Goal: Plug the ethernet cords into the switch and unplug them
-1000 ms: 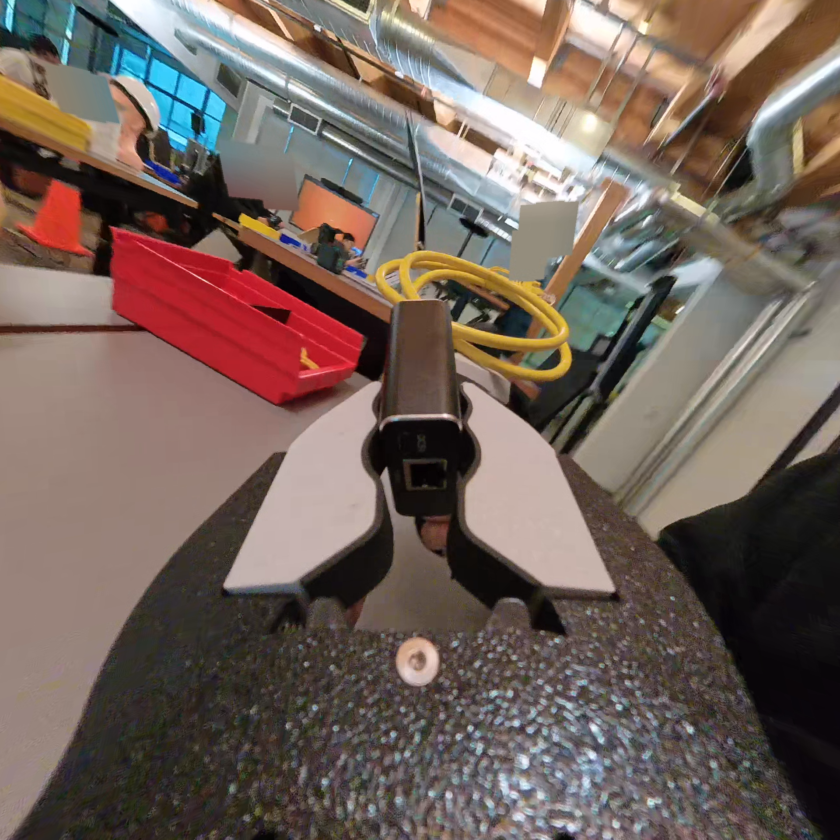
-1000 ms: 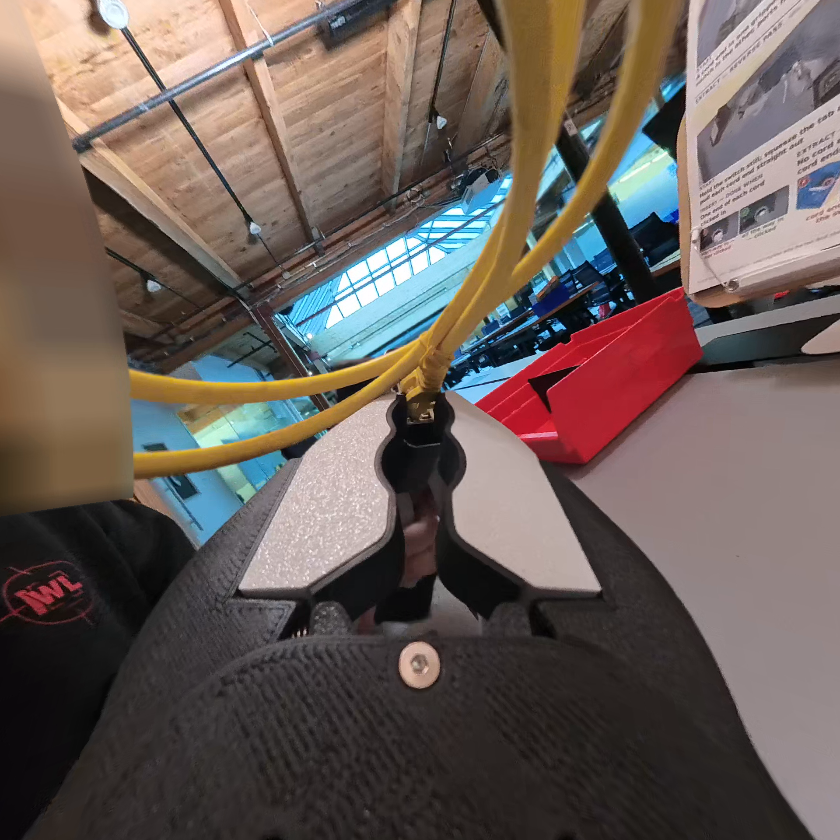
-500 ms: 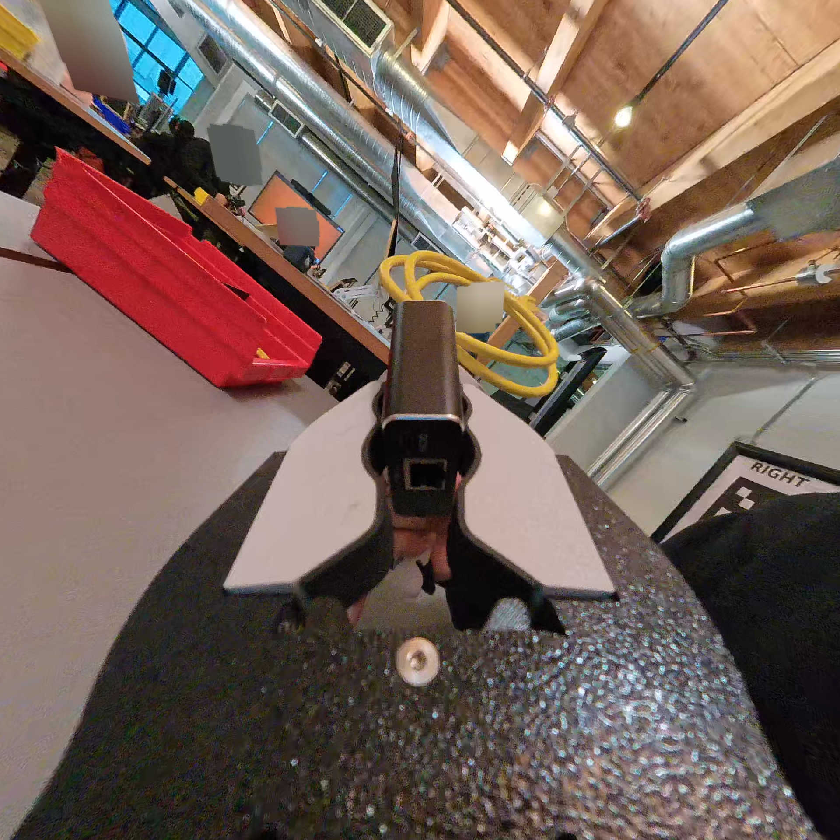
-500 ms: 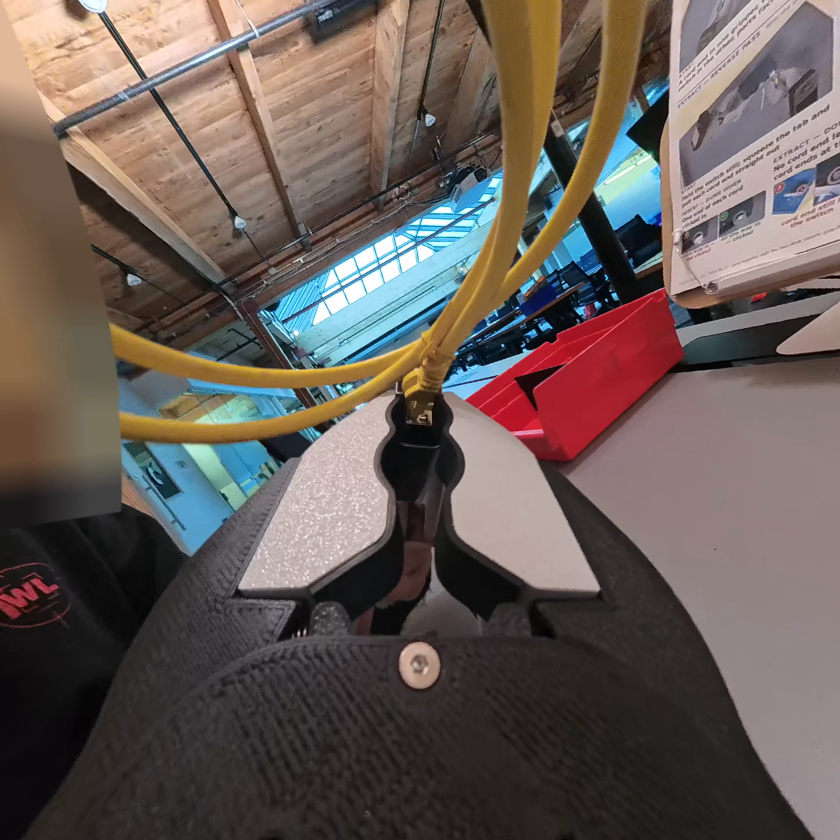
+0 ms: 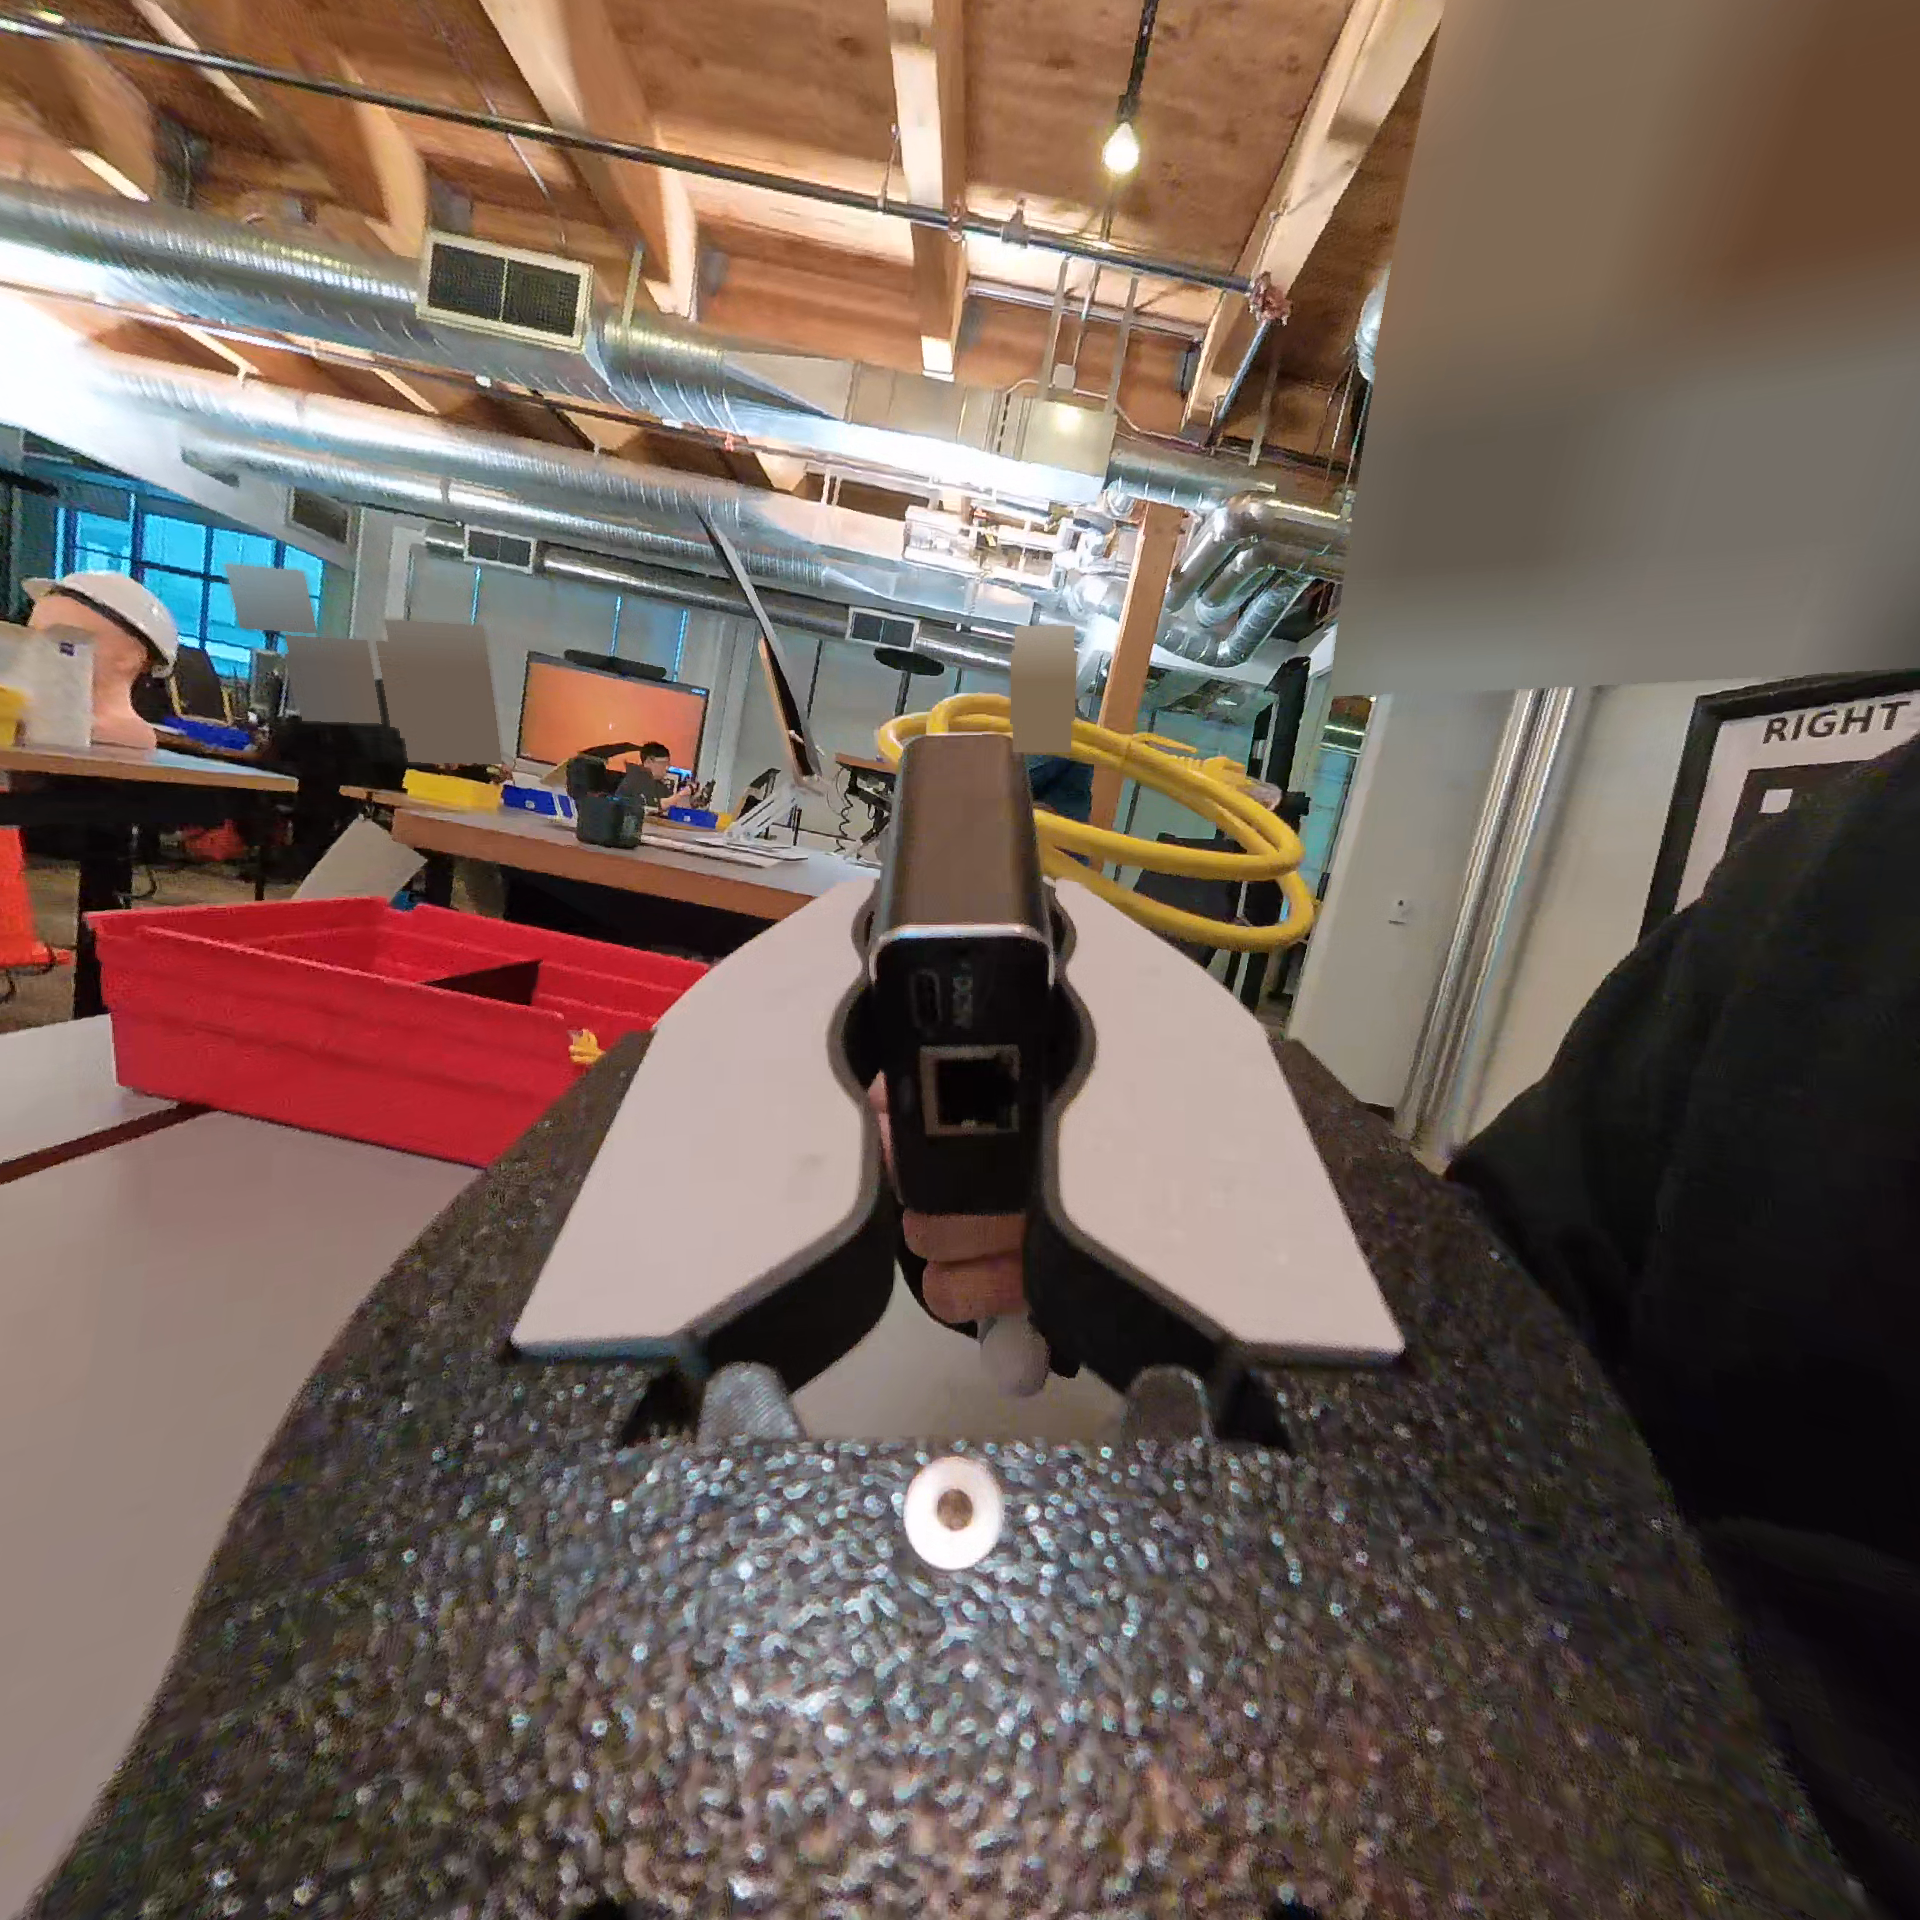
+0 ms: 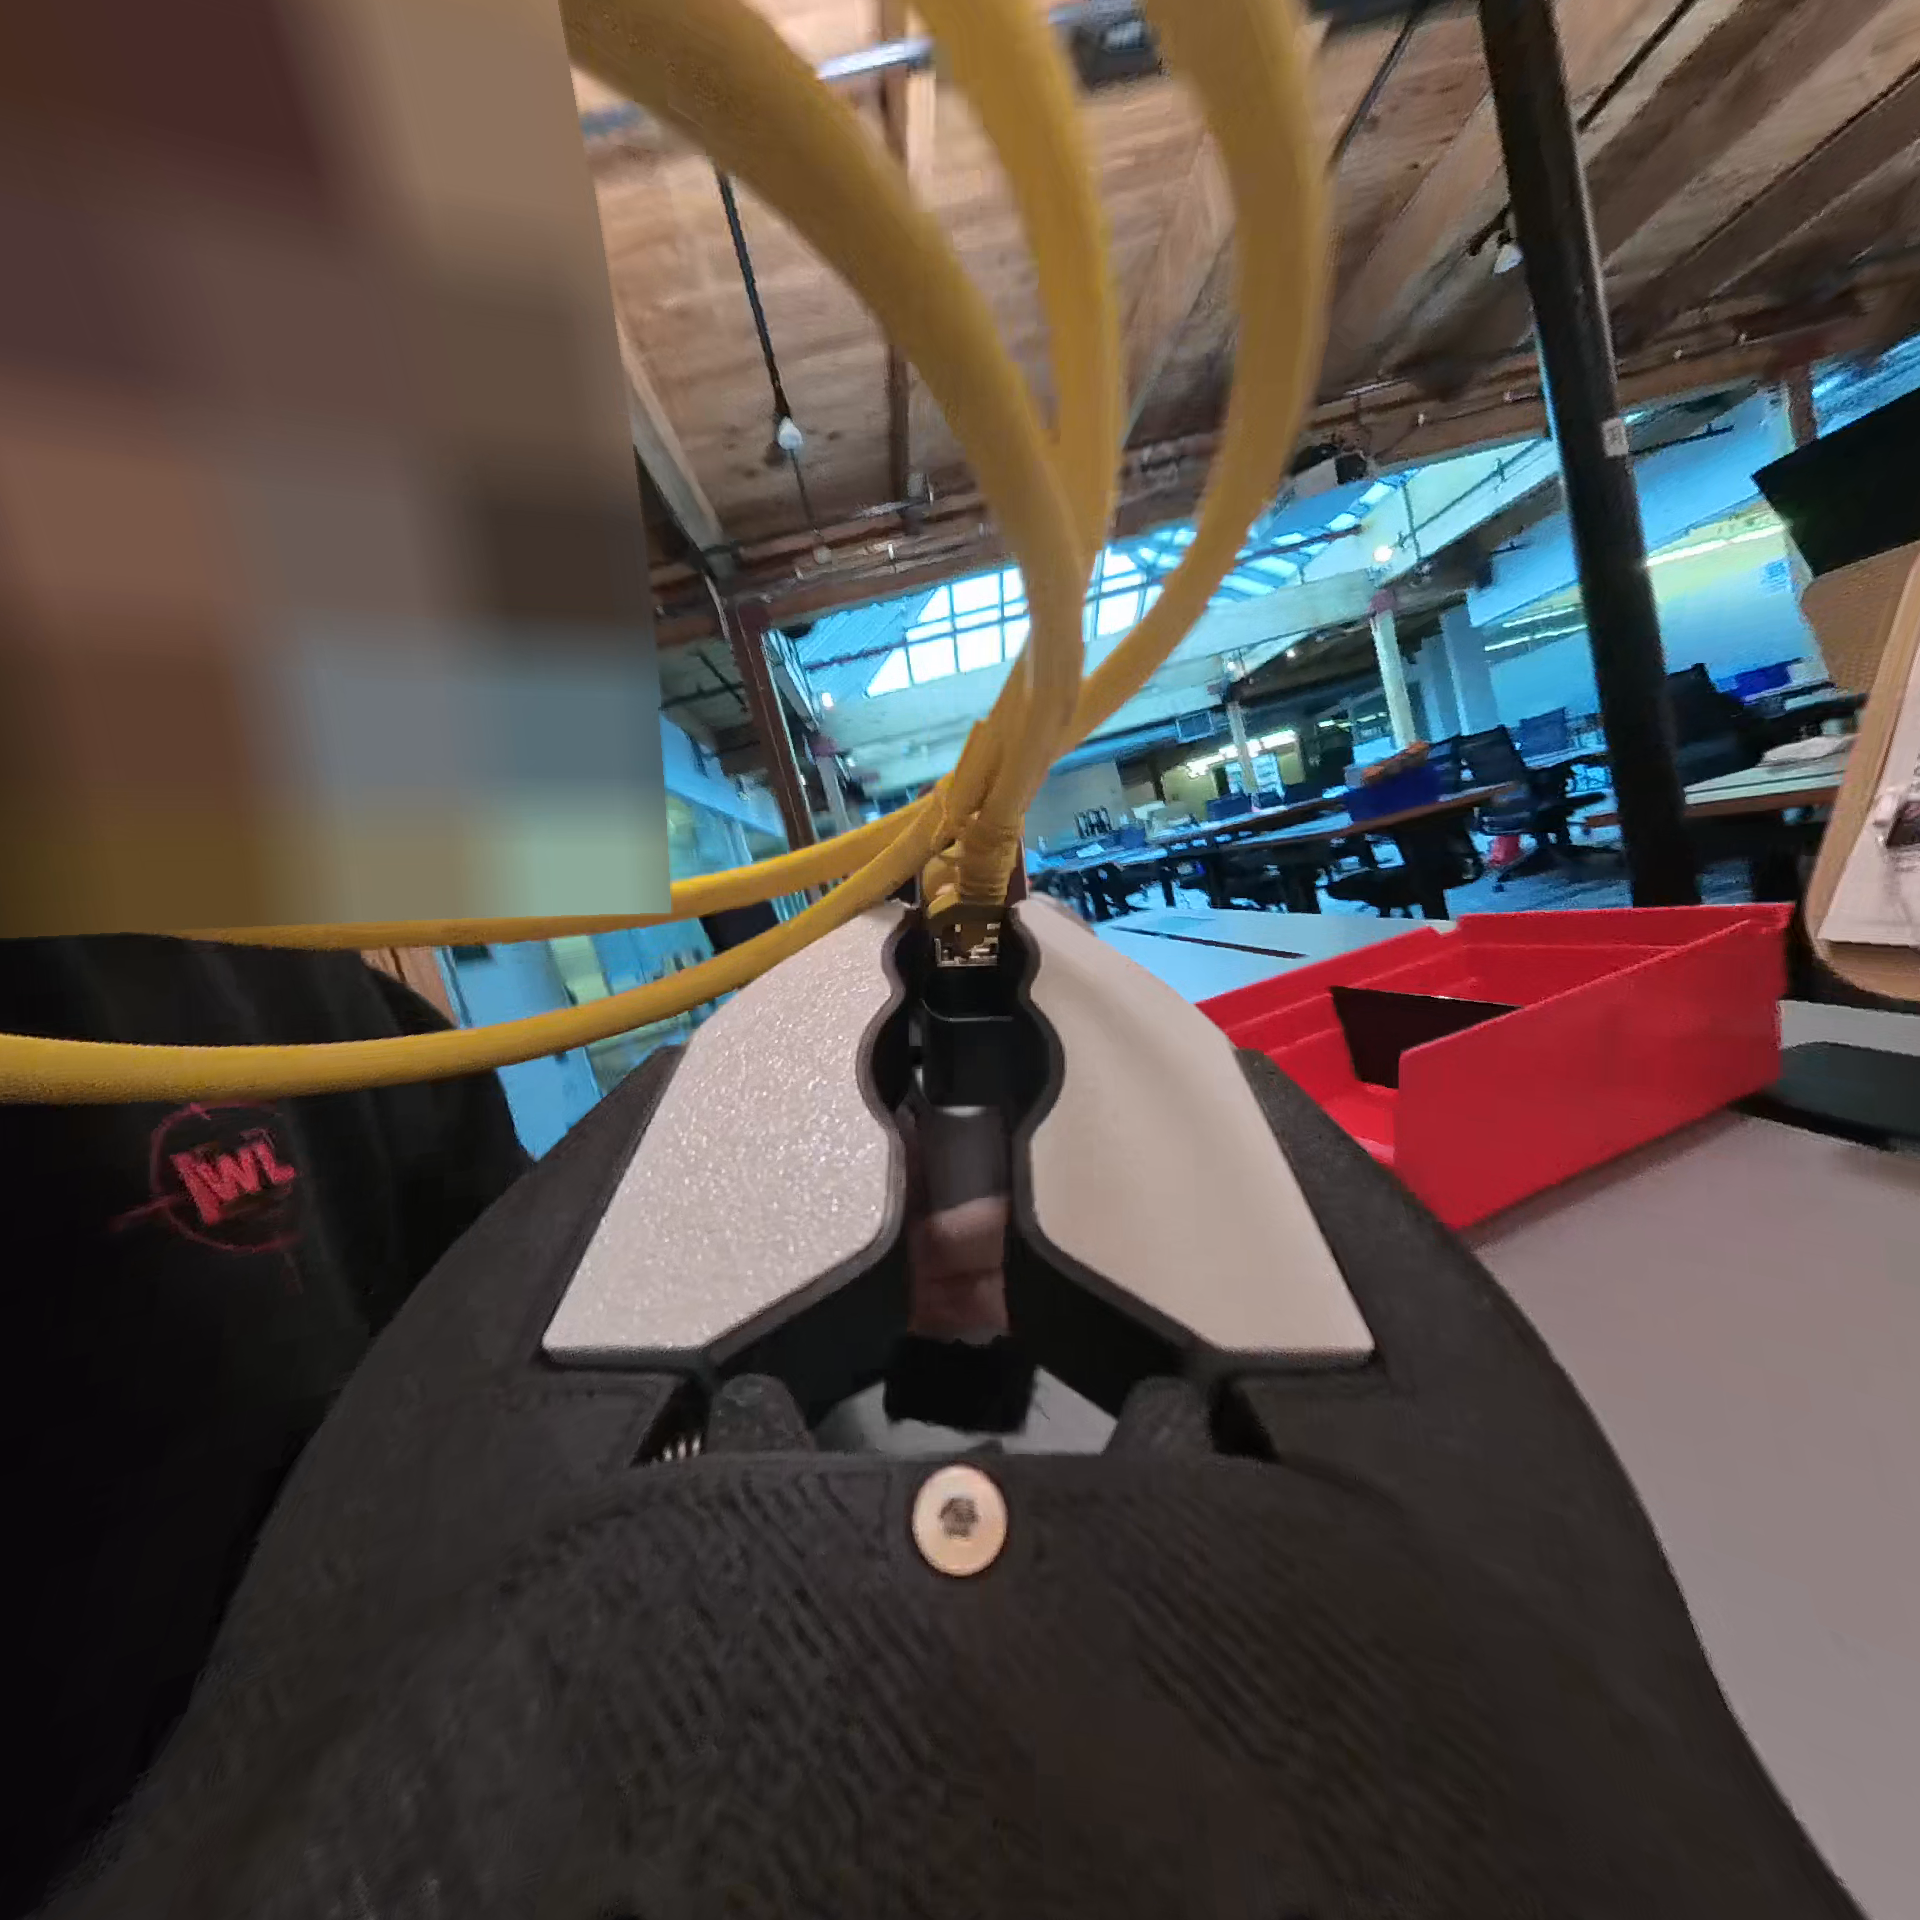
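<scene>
My left gripper [image 5: 961,935] is shut on a dark metal switch [image 5: 961,997], held upright off the table; an empty ethernet port on its near end faces the camera. A coiled yellow ethernet cord [image 5: 1247,852] shows just beyond the switch's far end; I cannot tell if it is plugged in there. My right gripper [image 6: 966,925] is shut on the cord's plug [image 6: 968,940] at the fingertips. The yellow cord [image 6: 1039,416] loops up and off to the left. A dark piece sits between the fingers below the plug; I cannot tell what it is.
A red divided bin stands on the grey table [image 5: 156,1351] at the left [image 5: 312,1008], and at the right in the right wrist view [image 6: 1558,1039]. A board with paper sheets [image 6: 1870,831] stands at the far right. The person's black sleeve [image 5: 1714,1143] is close beside the left gripper. Less than 4 cm separates the two grippers' tips.
Both views have swung: the left one has levelled, the red bin now lower left. The right one turned, the paper board sliding to the right edge. Both grips are unchanged.
</scene>
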Motion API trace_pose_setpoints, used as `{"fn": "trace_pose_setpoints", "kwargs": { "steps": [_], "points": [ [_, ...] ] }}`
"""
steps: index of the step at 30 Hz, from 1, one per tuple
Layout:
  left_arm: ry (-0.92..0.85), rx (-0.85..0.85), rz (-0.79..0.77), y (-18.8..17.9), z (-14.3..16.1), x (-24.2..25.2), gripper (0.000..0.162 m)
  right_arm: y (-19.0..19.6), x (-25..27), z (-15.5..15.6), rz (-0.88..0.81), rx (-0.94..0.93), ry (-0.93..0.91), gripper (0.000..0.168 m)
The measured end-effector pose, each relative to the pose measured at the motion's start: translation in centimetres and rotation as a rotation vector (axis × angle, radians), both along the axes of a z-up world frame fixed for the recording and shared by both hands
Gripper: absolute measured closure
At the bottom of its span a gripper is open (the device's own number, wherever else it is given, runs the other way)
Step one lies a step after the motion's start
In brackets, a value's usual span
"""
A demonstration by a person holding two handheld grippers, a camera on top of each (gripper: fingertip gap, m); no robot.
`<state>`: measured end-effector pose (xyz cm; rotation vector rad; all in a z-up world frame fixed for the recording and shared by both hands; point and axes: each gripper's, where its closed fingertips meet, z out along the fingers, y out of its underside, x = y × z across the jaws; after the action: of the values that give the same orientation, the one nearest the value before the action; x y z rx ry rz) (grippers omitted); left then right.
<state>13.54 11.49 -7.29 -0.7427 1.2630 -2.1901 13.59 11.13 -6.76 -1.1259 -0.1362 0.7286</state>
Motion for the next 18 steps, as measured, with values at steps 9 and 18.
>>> {"fn": "trace_pose_setpoints", "kwargs": {
  "steps": [9, 18],
  "points": [
    [-0.178, 0.191, 0.049, -0.8, 1.6, -2.1, 0.135, -0.2, -2.0, 0.6, 0.0, 0.041, -0.119, 0.14],
    [-0.273, 0.261, 0.048, -1.0, 2.2, -3.4, 0.136, -1.1, -3.1, 1.1, -0.111, 0.121, -0.372, 0.149]
  ]
}}
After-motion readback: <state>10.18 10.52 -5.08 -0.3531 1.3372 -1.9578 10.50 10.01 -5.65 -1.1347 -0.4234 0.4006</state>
